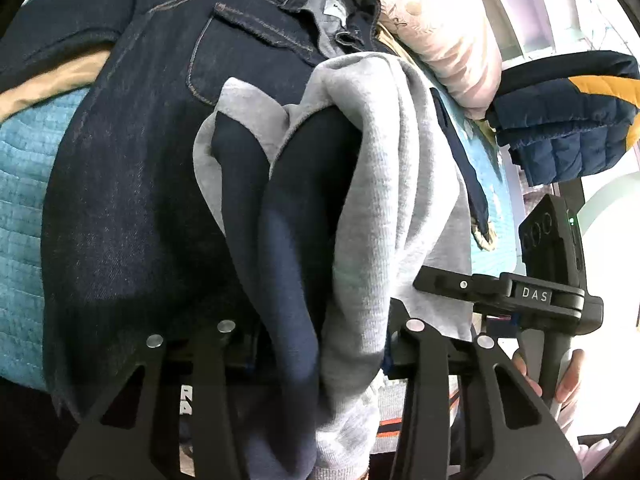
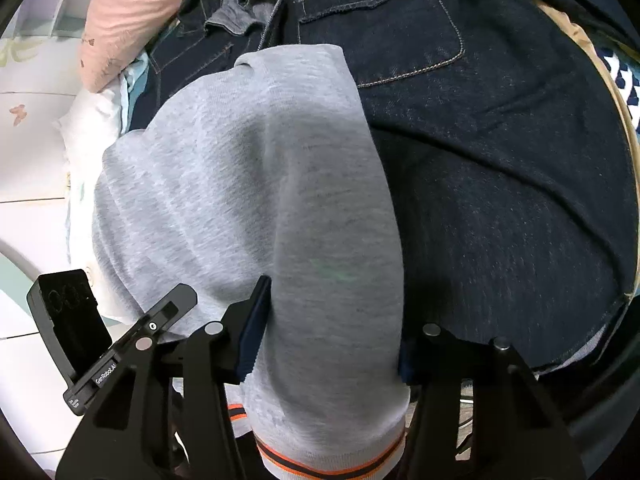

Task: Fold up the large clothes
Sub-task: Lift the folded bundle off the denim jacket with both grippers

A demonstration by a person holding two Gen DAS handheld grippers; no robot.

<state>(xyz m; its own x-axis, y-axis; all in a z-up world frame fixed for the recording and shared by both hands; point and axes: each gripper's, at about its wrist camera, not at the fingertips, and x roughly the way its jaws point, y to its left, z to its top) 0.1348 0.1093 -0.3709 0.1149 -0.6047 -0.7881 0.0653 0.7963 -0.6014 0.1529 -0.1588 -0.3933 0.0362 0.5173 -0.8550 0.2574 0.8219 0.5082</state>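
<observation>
In the left wrist view, your left gripper (image 1: 316,344) has a thick bunch of the grey sweatshirt (image 1: 392,184) stuffed between its jaws, navy lining side showing; fingertips are buried in cloth, so looks pinched on it but I can't tell how tight. The garment hangs up over the dark denim jacket (image 1: 132,184), which lies spread on the blue quilt (image 1: 24,184). Risk here: the bunch is bulky & uneven, so if you pull sideways a layer could slip out and the fold goes crooked, or you drag the jacket along w/ it.

In the right wrist view, your right gripper (image 2: 328,336) clamps the sweatshirt's sleeve/hem end near the orange-striped cuff (image 2: 328,456), pads pressed into both sides. Fabric is soft, ribbed-looking, draped in a rounded hump over the denim. Pink pillow (image 2: 124,12) sits just beside, could snag.
</observation>
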